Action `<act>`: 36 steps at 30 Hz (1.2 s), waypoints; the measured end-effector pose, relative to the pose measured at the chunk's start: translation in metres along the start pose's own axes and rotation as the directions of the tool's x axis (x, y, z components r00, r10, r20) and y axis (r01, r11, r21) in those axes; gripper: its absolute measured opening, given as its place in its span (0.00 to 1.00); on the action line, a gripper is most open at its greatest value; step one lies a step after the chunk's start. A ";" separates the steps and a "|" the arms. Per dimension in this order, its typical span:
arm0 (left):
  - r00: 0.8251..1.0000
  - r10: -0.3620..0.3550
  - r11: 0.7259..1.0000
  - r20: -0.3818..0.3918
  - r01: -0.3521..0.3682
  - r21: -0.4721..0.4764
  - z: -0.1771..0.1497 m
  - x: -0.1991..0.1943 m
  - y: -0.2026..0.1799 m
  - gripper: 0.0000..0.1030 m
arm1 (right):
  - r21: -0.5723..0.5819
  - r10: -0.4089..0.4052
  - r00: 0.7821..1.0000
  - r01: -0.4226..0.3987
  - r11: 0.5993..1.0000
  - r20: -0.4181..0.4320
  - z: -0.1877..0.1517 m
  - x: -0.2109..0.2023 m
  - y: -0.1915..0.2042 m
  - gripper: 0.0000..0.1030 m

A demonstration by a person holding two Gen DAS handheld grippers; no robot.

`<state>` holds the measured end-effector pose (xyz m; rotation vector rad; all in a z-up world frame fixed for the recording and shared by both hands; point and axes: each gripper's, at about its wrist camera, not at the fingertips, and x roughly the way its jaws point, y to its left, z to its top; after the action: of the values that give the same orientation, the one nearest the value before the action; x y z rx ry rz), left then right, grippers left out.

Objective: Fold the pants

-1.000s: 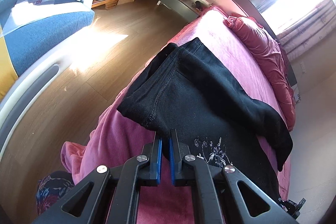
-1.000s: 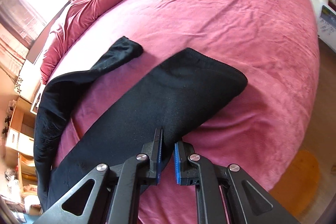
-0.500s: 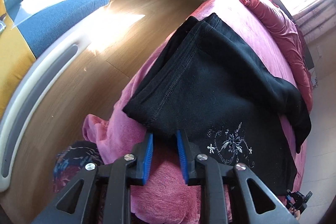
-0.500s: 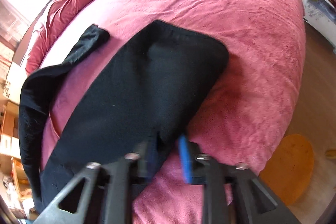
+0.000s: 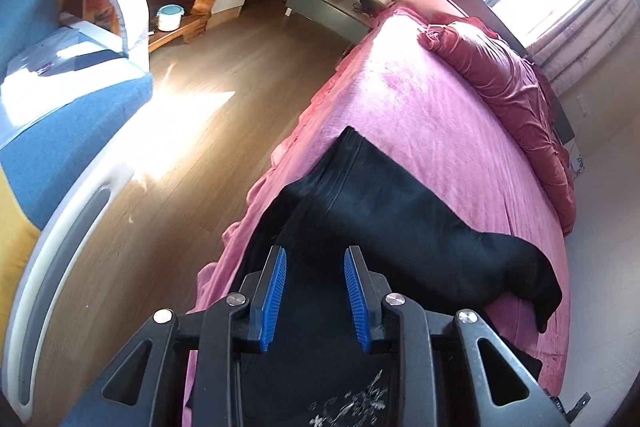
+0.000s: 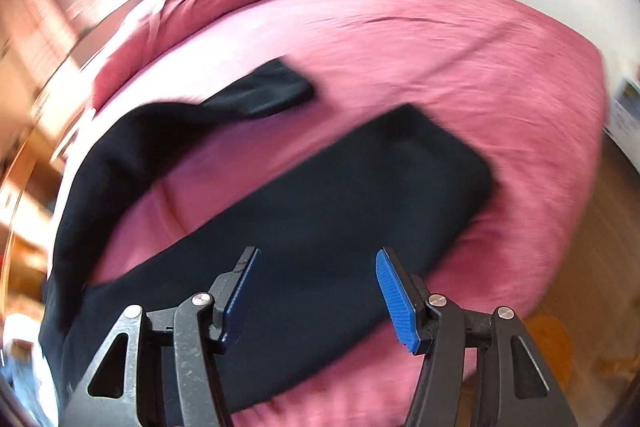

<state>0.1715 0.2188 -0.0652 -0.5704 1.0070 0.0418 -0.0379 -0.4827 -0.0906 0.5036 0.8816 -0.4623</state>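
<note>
Below the left gripper, matt black knit pants lie on a plush pink bedspread; glossy wood floor leftward.

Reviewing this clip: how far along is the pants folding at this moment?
Done: the black fabric pants lie on the pink plush bedspread, one leg doubled into a flat panel. In hand: nothing; the left tongs and right tongs are both opening above the cloth, with no fabric pinched. Left: the other leg trails loose toward the dark red pillows, so it needs bringing over, then a final fold.
</note>
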 end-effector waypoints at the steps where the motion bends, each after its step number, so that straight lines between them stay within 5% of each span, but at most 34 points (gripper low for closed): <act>1: 1.000 -0.006 1.000 -0.016 0.006 -0.008 0.007 0.009 -0.005 0.30 | -0.035 0.019 1.000 -0.020 0.999 -0.016 -0.003 0.005 0.018 0.61; 11: 0.988 -0.031 0.993 -0.154 0.012 -0.119 0.089 0.128 -0.039 0.31 | -0.187 0.123 0.975 -0.158 0.970 -0.185 -0.041 0.046 0.122 0.63; 25: 0.960 0.136 0.986 -0.245 -0.154 -0.058 0.127 0.223 -0.058 0.34 | -0.144 0.055 0.959 -0.098 0.985 -0.277 -0.031 0.055 0.115 0.64; 28: 0.959 0.173 0.983 -0.224 -0.181 -0.014 0.125 0.228 -0.062 0.31 | -0.143 0.048 0.955 -0.093 0.985 -0.292 -0.028 0.055 0.115 0.64; 31: 0.965 0.192 0.980 -0.177 -0.181 0.080 0.118 0.222 -0.071 0.11 | -0.153 0.041 0.954 -0.090 0.984 -0.298 -0.022 0.058 0.119 0.64; 36: 0.996 0.040 0.999 -0.074 -0.038 0.027 0.114 0.172 -0.063 0.07 | -0.167 0.058 0.953 -0.111 0.980 -0.296 -0.014 0.064 0.128 0.64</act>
<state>0.3730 0.1799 -0.1311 -0.5324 1.0904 0.0428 0.0622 -0.3847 -0.1217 0.4453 1.1686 -0.2277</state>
